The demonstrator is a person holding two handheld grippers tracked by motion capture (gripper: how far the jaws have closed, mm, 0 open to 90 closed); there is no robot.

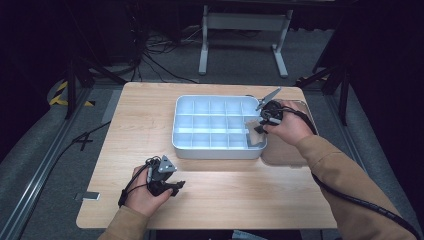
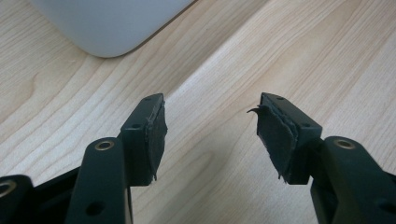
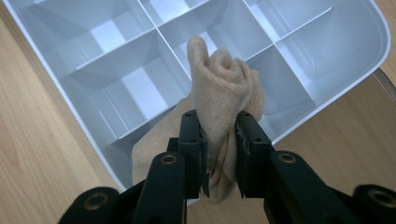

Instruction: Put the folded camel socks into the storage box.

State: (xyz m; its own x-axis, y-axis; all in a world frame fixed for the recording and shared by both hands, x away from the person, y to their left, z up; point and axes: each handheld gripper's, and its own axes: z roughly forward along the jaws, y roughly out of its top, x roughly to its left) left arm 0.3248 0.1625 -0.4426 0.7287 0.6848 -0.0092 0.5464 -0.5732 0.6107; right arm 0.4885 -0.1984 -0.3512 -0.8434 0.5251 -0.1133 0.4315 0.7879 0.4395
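Placement step in hand: beige sock carried over the divided tray.

The right gripper [image 3: 219, 154] is clamped on a rolled beige sock [image 3: 224, 88], held above the white tray [image 1: 186, 145] at its right end; which compartment lies beneath is uncertain. Next move, by judgement: lower into a cell, then release. The left gripper [image 2: 210, 135] rests near the table's [image 1: 250, 200] front edge, jaws apart, holding nothing.

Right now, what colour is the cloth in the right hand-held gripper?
Beige, plain knit cloth, clamped by the right hand-held gripper. Best seen in the right gripper view.
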